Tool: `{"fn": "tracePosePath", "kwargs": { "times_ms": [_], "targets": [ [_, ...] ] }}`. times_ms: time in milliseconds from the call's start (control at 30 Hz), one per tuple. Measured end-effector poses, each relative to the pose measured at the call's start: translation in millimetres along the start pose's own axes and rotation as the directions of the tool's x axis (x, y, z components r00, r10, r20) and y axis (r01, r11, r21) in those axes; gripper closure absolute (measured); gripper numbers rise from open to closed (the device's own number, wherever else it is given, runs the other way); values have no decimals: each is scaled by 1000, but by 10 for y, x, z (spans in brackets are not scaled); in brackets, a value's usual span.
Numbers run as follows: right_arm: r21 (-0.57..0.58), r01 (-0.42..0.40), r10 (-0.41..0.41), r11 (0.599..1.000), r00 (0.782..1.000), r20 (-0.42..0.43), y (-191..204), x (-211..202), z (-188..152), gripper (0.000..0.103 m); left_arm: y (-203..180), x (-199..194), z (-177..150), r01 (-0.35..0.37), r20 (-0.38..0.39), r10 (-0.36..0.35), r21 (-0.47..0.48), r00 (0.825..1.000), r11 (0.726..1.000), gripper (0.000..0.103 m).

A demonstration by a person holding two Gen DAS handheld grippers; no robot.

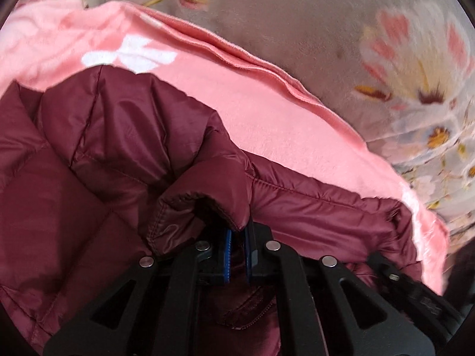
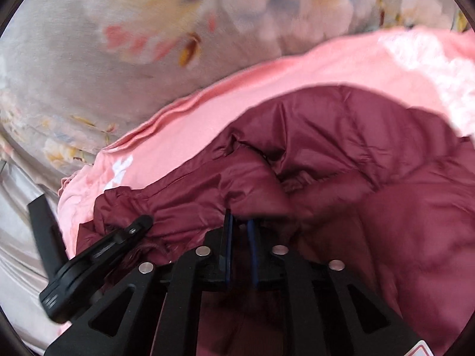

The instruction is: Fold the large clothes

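A maroon quilted puffer jacket lies bunched on a pink fleece blanket. My left gripper is shut on a stitched edge of the jacket, which drapes over its blue-padded fingers. In the right wrist view the same jacket fills the right side. My right gripper is shut on a fold of the jacket, its fingertips buried under the fabric. The left gripper's black body shows at the lower left of the right wrist view, close beside the right gripper.
The pink blanket has a white pattern and a layered folded edge. It lies on a grey floral bedspread, also in the right wrist view. A shiny pale fabric lies at the far left.
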State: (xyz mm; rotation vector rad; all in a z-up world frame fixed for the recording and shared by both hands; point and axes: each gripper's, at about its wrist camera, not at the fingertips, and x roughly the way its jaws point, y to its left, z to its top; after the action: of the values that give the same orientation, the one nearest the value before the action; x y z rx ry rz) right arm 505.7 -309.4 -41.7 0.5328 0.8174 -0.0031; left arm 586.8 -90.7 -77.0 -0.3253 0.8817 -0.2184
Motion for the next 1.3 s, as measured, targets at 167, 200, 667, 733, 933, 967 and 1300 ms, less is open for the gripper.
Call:
{"fn": "tracePosePath", "kwargs": {
  "times_ms": [167,200,667,733,933,967,1300],
  "targets": [
    [-172,114,-81,978,979,187,362,-407,-23,90,-11,-7,-10,-18,13,18,20,1000,1000,96],
    [-205,138,-98,969,976,192,426,-382,-5,90,-7,-8,-14,-19,14,19,21,1000,1000,96],
    [-234,237,-229,943,972,61,345,363,-27,101,-79,30,-55,-66,28,64,67,998,996,96],
    [-237,241,-239,941,970,38,334,429,-23,102,-82,41,-55,-67,27,65,68,998,995,96],
    [-243,242,-248,939,969,7,323,529,-14,103,-119,114,-64,-96,8,96,91,995,991,95],
    [-243,241,-247,939,969,6,325,536,-15,103,-131,131,-65,-102,5,102,96,995,990,95],
    [-161,195,-194,967,981,21,209,379,-17,103,-202,190,-76,-142,2,143,123,990,982,93]
  ]
}}
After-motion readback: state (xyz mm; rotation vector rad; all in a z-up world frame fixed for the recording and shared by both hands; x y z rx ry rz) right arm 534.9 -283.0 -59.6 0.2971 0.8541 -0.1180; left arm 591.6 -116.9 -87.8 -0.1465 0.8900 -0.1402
